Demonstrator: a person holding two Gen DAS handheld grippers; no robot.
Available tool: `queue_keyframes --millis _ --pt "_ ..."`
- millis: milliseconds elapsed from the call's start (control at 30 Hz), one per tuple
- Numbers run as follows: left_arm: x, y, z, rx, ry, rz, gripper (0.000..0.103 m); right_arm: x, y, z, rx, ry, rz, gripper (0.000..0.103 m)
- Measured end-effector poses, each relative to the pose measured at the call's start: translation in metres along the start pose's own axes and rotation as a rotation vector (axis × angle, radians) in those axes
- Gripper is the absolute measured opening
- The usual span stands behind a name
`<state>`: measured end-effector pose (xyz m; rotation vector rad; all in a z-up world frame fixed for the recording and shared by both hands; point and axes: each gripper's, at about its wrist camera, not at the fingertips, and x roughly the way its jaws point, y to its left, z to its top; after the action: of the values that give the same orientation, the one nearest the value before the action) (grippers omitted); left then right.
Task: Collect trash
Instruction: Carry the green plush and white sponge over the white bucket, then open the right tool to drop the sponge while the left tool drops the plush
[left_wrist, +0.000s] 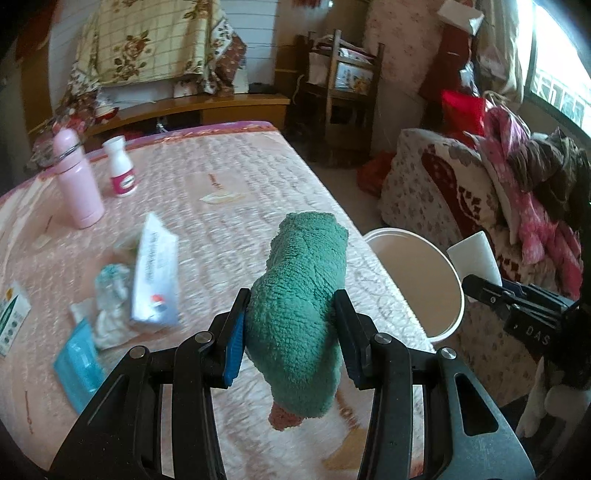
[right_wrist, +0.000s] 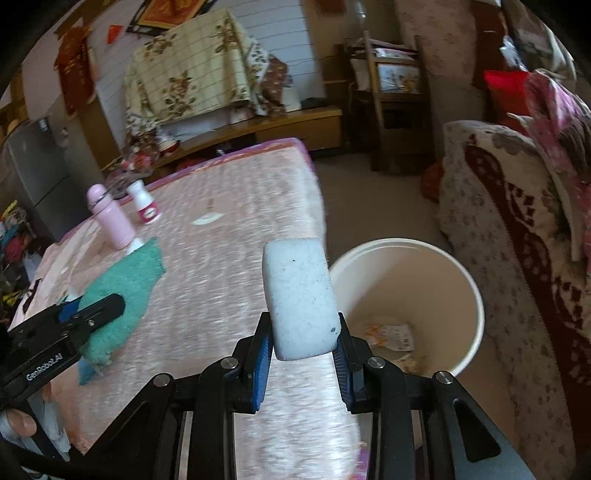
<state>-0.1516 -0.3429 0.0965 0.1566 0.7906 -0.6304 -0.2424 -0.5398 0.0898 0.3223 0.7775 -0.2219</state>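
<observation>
The left gripper (left_wrist: 291, 321) is clamped on a green cloth (left_wrist: 299, 306) above the pink bed (left_wrist: 229, 177). The right gripper (right_wrist: 303, 350) is clamped on a white sponge (right_wrist: 301, 299) over the bed's edge, just beside the white bin (right_wrist: 469, 295), which has wrappers (right_wrist: 391, 336) inside. A box (left_wrist: 155, 273), packets (left_wrist: 77, 362) and crumpled paper (left_wrist: 110, 310) lie on the bed near a pink flask (left_wrist: 75, 177).

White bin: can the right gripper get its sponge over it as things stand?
Probably yes. The right gripper holds the white sponge beside the open white bin, with nothing visible between them.
</observation>
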Motion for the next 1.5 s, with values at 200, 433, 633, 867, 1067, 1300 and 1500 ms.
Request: queue_keyframes --millis 200,433,633,867,1067,1300,1500 --pt "0.025 -0.029 0.008 0.042 0.023 -0.015 0.042 0.014 -0.038 0.004 0.027 0.026 -0.05 0.029" --pt "0.057 -0.058 0.018 0.061 0.052 -0.051 0.042 0.032 -0.077 0.004 0.079 0.039 -0.087 0.029" --pt "0.081 -0.079 0.025 0.077 0.072 -0.082 0.042 0.046 -0.1 0.0 0.133 0.053 -0.103 0.029" --pt "0.106 -0.096 0.03 0.086 0.096 -0.104 0.042 0.057 -0.122 -0.002 0.203 0.067 -0.121 0.029" --pt "0.124 -0.102 0.033 0.073 0.113 -0.125 0.042 0.058 -0.126 0.002 0.199 0.047 -0.159 0.029" --pt "0.138 -0.109 0.034 0.075 0.126 -0.137 0.042 0.063 -0.131 0.004 0.202 0.048 -0.175 0.029" --pt "0.144 -0.111 0.035 0.078 0.128 -0.141 0.042 0.065 -0.137 0.005 0.22 0.048 -0.176 0.029"
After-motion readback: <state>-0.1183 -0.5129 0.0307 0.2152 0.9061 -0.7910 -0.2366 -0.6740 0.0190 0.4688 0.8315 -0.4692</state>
